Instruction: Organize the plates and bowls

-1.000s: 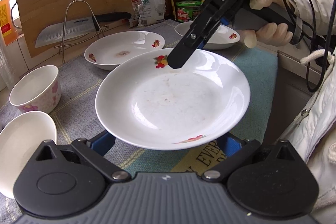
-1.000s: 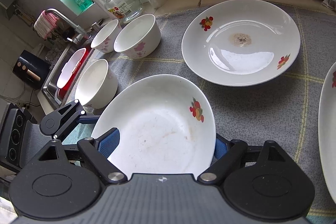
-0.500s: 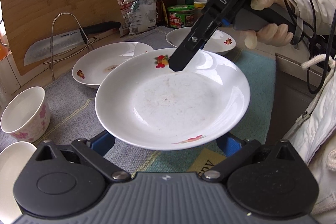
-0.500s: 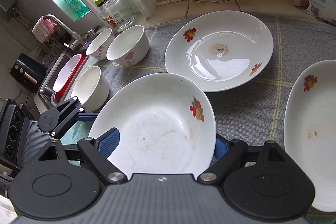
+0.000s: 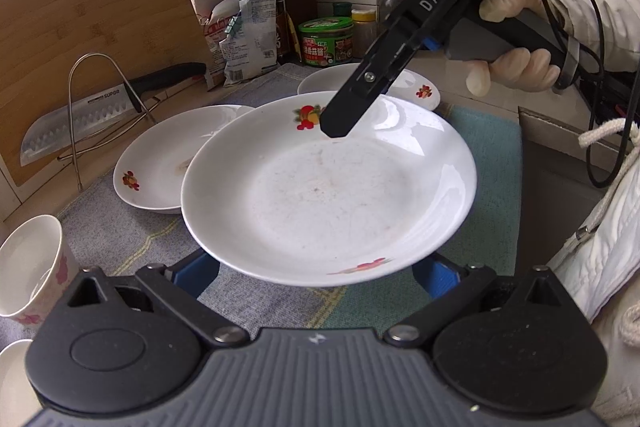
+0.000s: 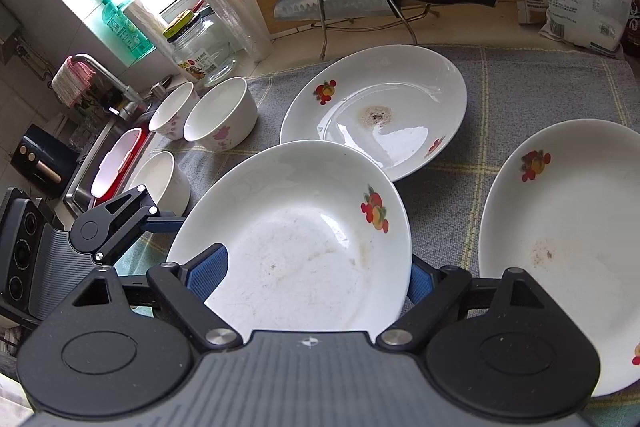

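A white plate (image 5: pixel 328 203) with fruit prints and faint smears hangs above the cloth, gripped from two sides. My left gripper (image 5: pixel 318 273) is shut on its near rim, blue pads against the edge. My right gripper (image 6: pixel 314 273) is shut on the same plate (image 6: pixel 296 247); one of its fingers (image 5: pixel 352 107) reaches over the far rim in the left wrist view. The left gripper (image 6: pixel 116 223) shows at the plate's left edge. Two more fruit-print plates (image 6: pixel 380 107) (image 6: pixel 568 235) lie on the cloth. Three white bowls (image 6: pixel 220 113) (image 6: pixel 172 111) (image 6: pixel 164 183) stand at the left.
A grey checked cloth (image 6: pixel 520 87) covers the counter. Behind it lean a bamboo cutting board (image 5: pixel 92 27) and a knife (image 6: pixel 360 1) on a wire rack. Bottles, a glass jar (image 6: pixel 200 47) and bags line the back. A sink (image 6: pixel 100 163) lies at the far left.
Both grippers have carried the held plate sideways over the cloth, away from the bowls. The plate at the right has come fully into the right wrist view.
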The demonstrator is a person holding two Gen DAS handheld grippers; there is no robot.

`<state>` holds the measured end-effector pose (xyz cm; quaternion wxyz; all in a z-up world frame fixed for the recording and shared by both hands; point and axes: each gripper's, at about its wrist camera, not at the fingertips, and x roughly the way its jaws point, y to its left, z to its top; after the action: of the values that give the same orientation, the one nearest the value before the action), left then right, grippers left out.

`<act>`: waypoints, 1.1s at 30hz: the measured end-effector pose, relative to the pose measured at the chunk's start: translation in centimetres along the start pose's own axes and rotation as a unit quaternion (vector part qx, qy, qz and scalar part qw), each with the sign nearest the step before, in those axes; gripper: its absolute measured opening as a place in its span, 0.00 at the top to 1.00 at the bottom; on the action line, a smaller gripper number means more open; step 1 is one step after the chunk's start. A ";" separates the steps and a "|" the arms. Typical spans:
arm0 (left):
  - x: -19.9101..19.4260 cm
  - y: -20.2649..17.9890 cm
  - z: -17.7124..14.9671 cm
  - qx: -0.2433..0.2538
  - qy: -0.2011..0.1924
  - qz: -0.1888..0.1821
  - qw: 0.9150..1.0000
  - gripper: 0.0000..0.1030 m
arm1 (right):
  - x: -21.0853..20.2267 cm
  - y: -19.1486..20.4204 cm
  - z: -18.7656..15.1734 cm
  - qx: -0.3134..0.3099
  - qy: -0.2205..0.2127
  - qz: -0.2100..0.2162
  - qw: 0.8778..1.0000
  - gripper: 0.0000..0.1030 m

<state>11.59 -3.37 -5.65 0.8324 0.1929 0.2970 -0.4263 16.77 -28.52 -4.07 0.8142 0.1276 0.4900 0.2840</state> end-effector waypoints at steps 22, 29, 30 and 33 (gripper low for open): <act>7.0 -2.5 6.5 0.040 0.001 -0.050 0.998 0.01 | -5.6 -7.1 -0.9 0.049 -0.047 -0.040 0.997 0.10; 9.3 -3.4 8.1 0.049 0.003 -0.068 0.996 0.01 | -7.2 -9.3 -1.5 0.068 -0.059 -0.052 0.995 0.10; 9.5 -3.4 8.3 0.049 0.002 -0.070 0.996 0.01 | -7.4 -9.6 -1.6 0.069 -0.062 -0.054 0.994 0.10; 10.3 -3.7 8.8 0.049 0.003 -0.078 0.996 0.01 | -7.9 -10.4 -1.6 0.076 -0.066 -0.058 0.993 0.10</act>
<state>16.23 -16.64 -6.06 0.7853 0.2114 0.2920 -0.5034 16.01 -41.64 -4.19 0.8481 0.1788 0.4616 0.1889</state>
